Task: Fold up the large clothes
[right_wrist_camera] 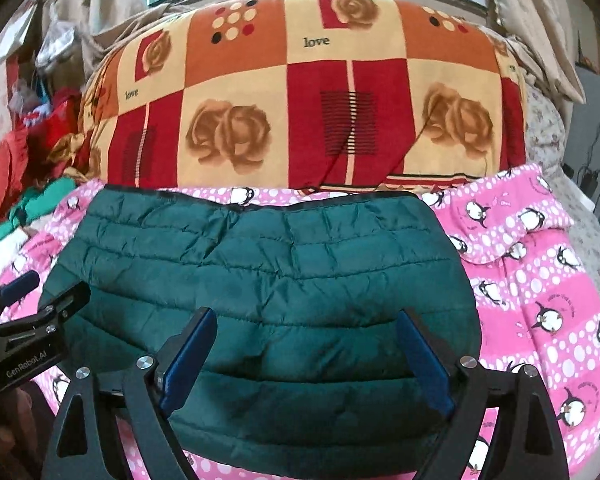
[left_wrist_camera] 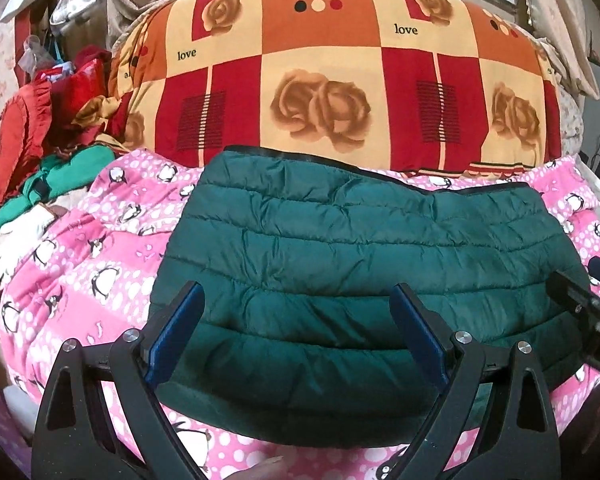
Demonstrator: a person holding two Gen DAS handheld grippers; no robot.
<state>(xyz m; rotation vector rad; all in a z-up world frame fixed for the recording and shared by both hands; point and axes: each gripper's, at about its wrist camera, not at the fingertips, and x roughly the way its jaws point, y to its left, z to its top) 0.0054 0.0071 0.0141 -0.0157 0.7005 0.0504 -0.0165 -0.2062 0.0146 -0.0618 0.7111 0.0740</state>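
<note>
A dark green quilted puffer jacket point(left_wrist_camera: 340, 264) lies folded into a flat block on the pink penguin blanket point(left_wrist_camera: 100, 272); it also shows in the right wrist view point(right_wrist_camera: 268, 280). My left gripper point(left_wrist_camera: 296, 296) is open and empty, hovering over the jacket's near left part. My right gripper point(right_wrist_camera: 306, 320) is open and empty over the jacket's near middle. The right gripper shows at the right edge of the left wrist view point(left_wrist_camera: 588, 304). The left gripper shows at the left edge of the right wrist view point(right_wrist_camera: 28, 312).
A big folded quilt with red, orange and rose squares point(left_wrist_camera: 340, 80) is piled behind the jacket. A heap of red and green clothes point(left_wrist_camera: 52, 136) lies at the left. The pink blanket point(right_wrist_camera: 540, 300) spreads out to the right. Curtains and a window are behind.
</note>
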